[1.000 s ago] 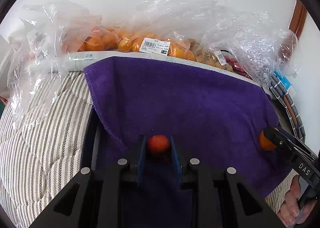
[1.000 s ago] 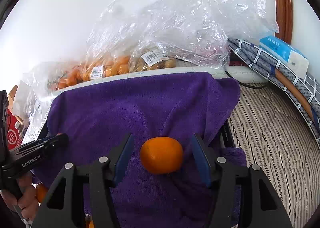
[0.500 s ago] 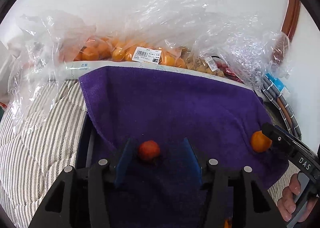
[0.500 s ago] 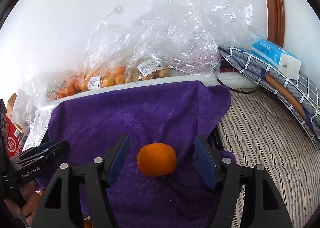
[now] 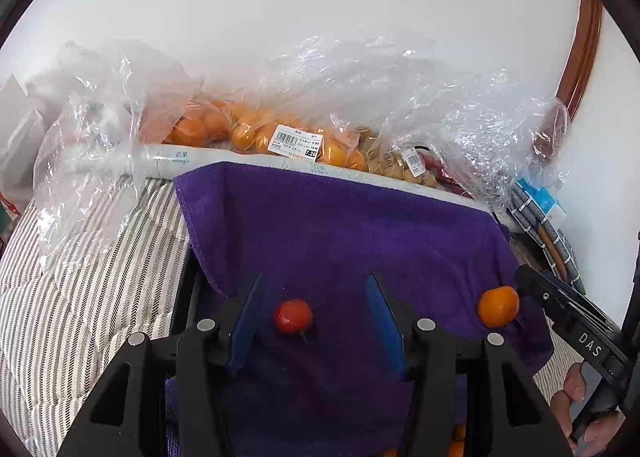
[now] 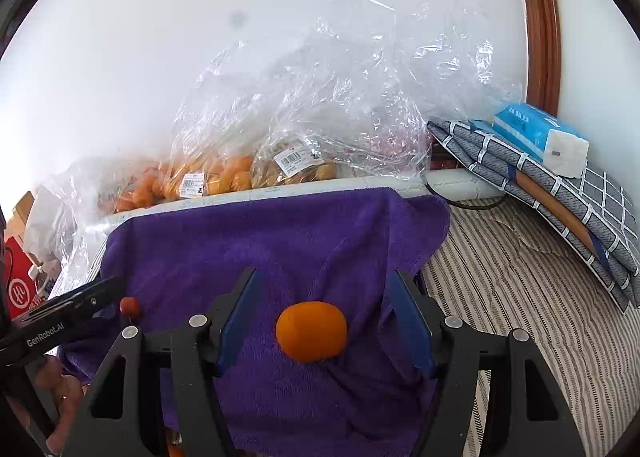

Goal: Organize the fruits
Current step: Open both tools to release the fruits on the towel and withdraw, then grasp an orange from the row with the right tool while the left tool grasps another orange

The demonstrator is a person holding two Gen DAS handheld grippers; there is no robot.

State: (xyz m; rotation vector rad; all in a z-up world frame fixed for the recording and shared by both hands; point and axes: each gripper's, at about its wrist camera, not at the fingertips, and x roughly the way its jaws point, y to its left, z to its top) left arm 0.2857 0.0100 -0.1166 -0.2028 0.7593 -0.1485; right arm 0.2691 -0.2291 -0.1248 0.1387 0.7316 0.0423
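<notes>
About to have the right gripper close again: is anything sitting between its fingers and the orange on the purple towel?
Nothing visible. The orange lies bare on the purple towel, between the open fingers of the right gripper, with clear gaps on both sides. The small red fruit lies well to the side, by the left gripper.

Both wrist feeds bright for me, daylight-soft, no hard shadows. White wall (image 6: 160, 69) washes out toward the left edge of the right view. Speckled glare across the clear plastic bags (image 5: 360, 89). Strong fisheye bending; black vignette in every corner. Purple towel (image 5: 340, 225) sharp at centre, its lower folds dark. My gripper bodies nearest the lens read slightly soft.
</notes>
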